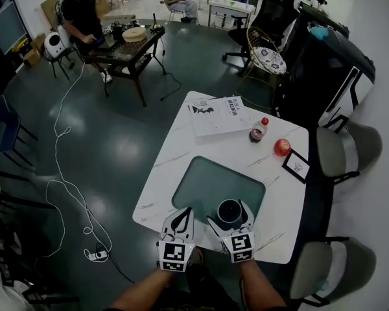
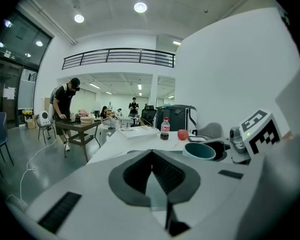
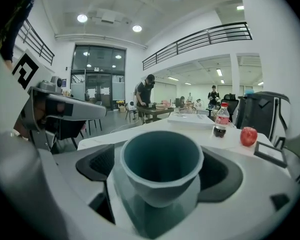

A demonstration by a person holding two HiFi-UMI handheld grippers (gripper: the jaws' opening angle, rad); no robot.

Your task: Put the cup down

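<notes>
A white bench [image 1: 175,154] is seen from above, with a dark green mat [image 1: 201,180] laid on its near part. All places here are told from the mat.

A blue-green cup [image 3: 160,169] is stood upright on the near right part of the mat, with its open top up. The right claw [image 1: 231,216] is held over the near edge of the mat, and its two jaws are spread wide, one on each side of the cup. The cup is not squeezed by the pads; a small gap can be seen beside it. Nothing can be seen inside the cup.

The left claw [image 1: 183,214] is held at the near left edge of the mat, just beside the right claw. Its jaws are pressed together at the tips, and nothing is held in them.

Past the far right corner of the mat, a small bottle [image 1: 258,130] with a red cap and a dark drink is stood. A red apple [image 1: 282,147] is set a little to the right of the bottle. A small picture frame [image 1: 297,165] is laid off the right side of the mat. Past the far edge of the mat, a white booklet [image 1: 219,115] is laid flat.
</notes>
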